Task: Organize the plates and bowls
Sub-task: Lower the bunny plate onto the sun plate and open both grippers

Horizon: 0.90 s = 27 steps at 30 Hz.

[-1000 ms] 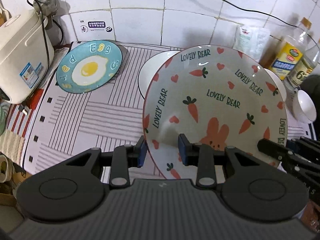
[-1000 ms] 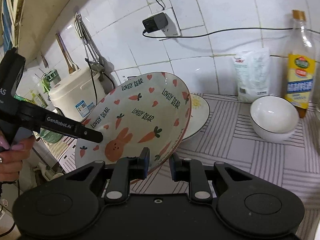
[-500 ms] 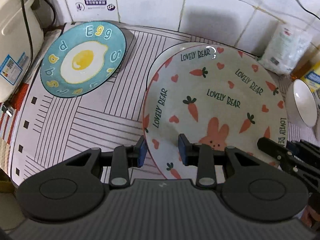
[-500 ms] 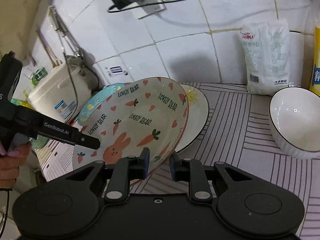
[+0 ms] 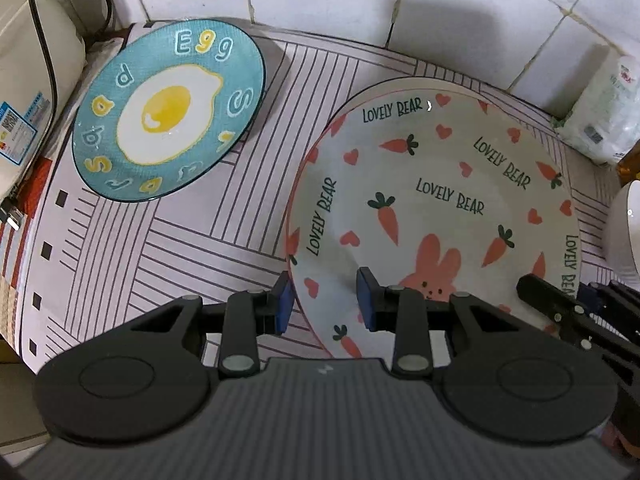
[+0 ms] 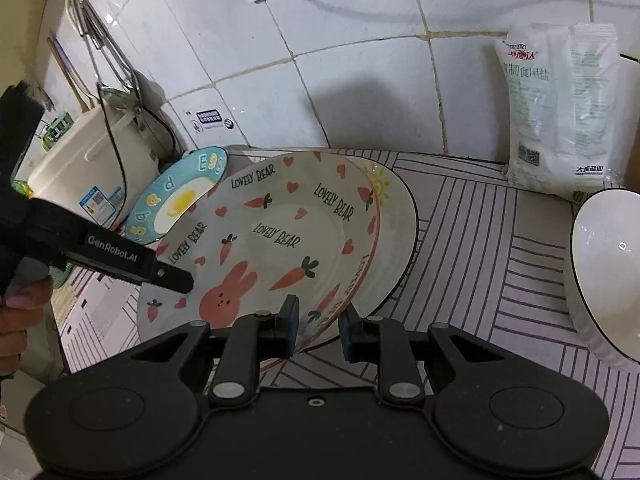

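The Lovely Bear plate [image 5: 436,216] hangs between your two tools, gripped at its rim on opposite sides and tilted over the white plate with a sun drawing [image 6: 394,216], which lies just beneath it on the striped countertop mat [image 5: 192,240]. Whether the two plates touch cannot be told.

Your left gripper [image 5: 326,300] is pitched steeply down, nearly overhead of the plate. Its jaws sit at a narrow gap and pinch the rim nearest you, one blue pad under the outside edge and one on the printed face beside the rabbit. Your right gripper [image 6: 318,330] slants down more shallowly and clamps the opposite rim, jaws nearly closed with the plate's edge running between the pads.

From the right wrist view your left gripper reaches in from the left, its fingertip lying across the plate's rim, with your hand [image 6: 18,316] wrapped around its handle at the frame's edge.

Ahead and to the left of your left tool the blue egg plate [image 5: 170,110] rests flat on the mat, well apart from the carried plate, beside a cream rice cooker [image 5: 28,80]. To the right of your right tool a white bowl [image 6: 604,276] stands on the mat, and beyond it a salt bag [image 6: 560,112] leans on the tiled wall [image 6: 360,80]
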### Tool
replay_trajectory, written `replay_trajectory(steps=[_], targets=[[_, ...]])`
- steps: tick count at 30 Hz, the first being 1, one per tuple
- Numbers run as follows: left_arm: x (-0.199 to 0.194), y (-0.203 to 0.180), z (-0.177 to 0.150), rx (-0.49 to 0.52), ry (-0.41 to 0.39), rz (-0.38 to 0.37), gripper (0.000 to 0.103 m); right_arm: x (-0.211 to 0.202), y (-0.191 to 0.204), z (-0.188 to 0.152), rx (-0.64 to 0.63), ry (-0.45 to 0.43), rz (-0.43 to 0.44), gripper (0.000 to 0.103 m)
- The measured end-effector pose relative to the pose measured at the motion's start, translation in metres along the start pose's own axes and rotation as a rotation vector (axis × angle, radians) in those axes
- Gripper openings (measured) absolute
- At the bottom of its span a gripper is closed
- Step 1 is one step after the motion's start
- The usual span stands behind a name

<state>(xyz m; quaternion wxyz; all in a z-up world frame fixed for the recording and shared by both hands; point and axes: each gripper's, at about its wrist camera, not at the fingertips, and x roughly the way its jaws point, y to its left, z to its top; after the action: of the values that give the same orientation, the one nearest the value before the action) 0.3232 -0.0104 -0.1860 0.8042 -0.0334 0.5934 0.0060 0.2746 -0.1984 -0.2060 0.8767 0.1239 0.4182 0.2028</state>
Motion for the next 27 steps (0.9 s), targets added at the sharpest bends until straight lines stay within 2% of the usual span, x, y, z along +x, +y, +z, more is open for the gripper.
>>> replay_trajectory(steps=[4,8,12,18,22,25,27], targets=[[0.004,-0.001,0.001,-0.021,0.002,-0.011,0.031,0.002,0.006,0.006,-0.035,0.026,-0.04,0.027],[0.007,-0.005,0.003,-0.019,0.002,-0.014,0.031,0.002,0.02,0.014,-0.087,0.039,-0.133,0.028],[0.013,-0.007,0.006,-0.009,0.031,-0.05,0.031,0.009,0.024,0.018,-0.108,0.052,-0.226,0.029],[0.014,-0.009,0.008,0.007,0.027,-0.026,0.031,0.015,0.02,0.02,-0.103,0.05,-0.228,0.029],[0.011,-0.009,0.006,0.03,0.04,-0.035,0.031,0.018,0.025,0.017,-0.119,0.038,-0.261,0.034],[0.002,-0.009,-0.001,0.032,0.034,-0.072,0.028,0.028,0.04,0.009,-0.251,0.056,-0.377,0.043],[-0.003,-0.011,-0.008,0.052,0.001,-0.06,0.026,0.029,0.042,0.005,-0.28,0.045,-0.39,0.043]])
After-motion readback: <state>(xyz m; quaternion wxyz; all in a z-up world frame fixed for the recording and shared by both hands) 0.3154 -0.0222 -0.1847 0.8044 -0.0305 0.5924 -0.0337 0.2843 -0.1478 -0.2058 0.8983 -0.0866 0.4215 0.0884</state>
